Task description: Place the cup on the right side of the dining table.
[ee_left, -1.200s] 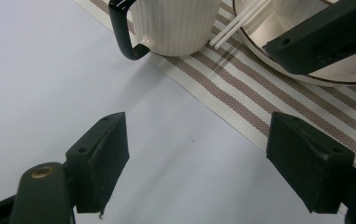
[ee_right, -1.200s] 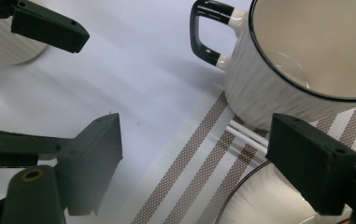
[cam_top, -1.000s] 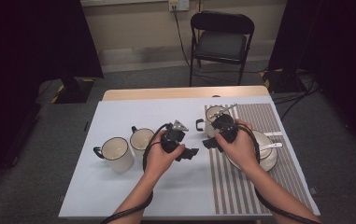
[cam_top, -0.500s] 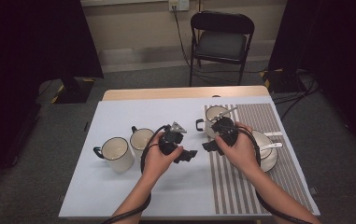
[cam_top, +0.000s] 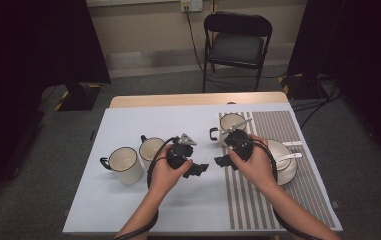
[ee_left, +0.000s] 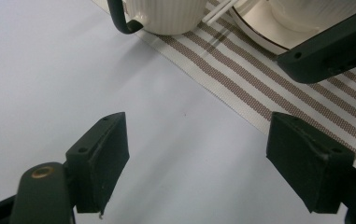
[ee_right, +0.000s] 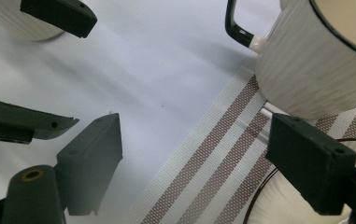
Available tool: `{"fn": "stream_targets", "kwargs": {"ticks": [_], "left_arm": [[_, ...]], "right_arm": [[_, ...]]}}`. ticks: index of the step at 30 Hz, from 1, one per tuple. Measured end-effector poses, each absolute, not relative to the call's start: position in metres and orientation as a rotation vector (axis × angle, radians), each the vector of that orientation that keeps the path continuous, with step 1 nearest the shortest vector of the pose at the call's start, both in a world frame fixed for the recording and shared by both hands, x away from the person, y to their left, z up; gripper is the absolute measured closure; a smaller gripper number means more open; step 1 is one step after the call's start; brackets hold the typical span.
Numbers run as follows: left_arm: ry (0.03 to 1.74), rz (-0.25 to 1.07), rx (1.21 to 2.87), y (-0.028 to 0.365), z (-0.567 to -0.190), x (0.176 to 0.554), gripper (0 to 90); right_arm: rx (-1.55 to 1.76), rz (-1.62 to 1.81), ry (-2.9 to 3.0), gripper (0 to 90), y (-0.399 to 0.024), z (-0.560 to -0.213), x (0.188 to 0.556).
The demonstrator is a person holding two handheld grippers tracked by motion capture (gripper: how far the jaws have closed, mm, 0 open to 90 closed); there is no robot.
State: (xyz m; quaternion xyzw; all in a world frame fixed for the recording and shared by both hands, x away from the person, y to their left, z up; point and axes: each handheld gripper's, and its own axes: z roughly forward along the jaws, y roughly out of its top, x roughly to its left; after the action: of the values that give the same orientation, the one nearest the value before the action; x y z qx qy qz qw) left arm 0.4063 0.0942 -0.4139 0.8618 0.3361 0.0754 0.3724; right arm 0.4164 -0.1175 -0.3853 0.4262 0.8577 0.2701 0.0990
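A pale blue table (cam_top: 128, 200) stands on a grey carpet, with a black folding chair (cam_top: 238, 45) beyond its far edge and dark curtains to either side; a striped placemat (cam_top: 278, 195) covers the table's right part, and it serves here as the landmark. On the placemat's far left corner stands a white mug (cam_top: 229, 125) with a dark rim and handle, a spoon resting in it; further right on the placemat sits a plate (cam_top: 290, 170) with a bowl (cam_top: 278, 152) on it. Well left of the placemat, on the bare table, two more mugs stand side by side: one (cam_top: 124, 164) further left, the other (cam_top: 150, 149) nearer the placemat.

The left gripper (cam_top: 196, 170) hangs just left of the placemat's left edge, over bare table, its jaws spread wide with nothing between them; in the left gripper view (ee_left: 196, 172) those jaws frame the edge of the placemat (ee_left: 259, 88), with the mug (ee_left: 166, 16) at the top and a jaw of the other gripper at upper right. The right gripper (cam_top: 224, 162) hovers over the placemat's left edge, close to the left one, tip to tip but apart; its jaws also stand wide and grip nothing. In the right gripper view (ee_right: 199, 170) the mug (ee_right: 316, 65) stands on the placemat (ee_right: 213, 154) just ahead of the right-hand jaw; whether they touch I cannot tell.
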Motion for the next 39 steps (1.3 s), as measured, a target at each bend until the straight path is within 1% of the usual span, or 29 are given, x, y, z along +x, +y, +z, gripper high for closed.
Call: {"fn": "stream_targets", "kwargs": {"ticks": [21, 39], "left_arm": [[0.852, 0.184, 2.217, 0.102, -0.419, 0.398, 20.8], [0.837, 0.141, 2.215, 0.108, -0.429, 0.388, 20.8]], "right_arm": [[1.240, 0.814, 2.569, 17.3, -0.119, -0.391, 0.406], [1.241, 0.839, 2.588, 17.3, -0.125, -0.399, 0.396]]}}
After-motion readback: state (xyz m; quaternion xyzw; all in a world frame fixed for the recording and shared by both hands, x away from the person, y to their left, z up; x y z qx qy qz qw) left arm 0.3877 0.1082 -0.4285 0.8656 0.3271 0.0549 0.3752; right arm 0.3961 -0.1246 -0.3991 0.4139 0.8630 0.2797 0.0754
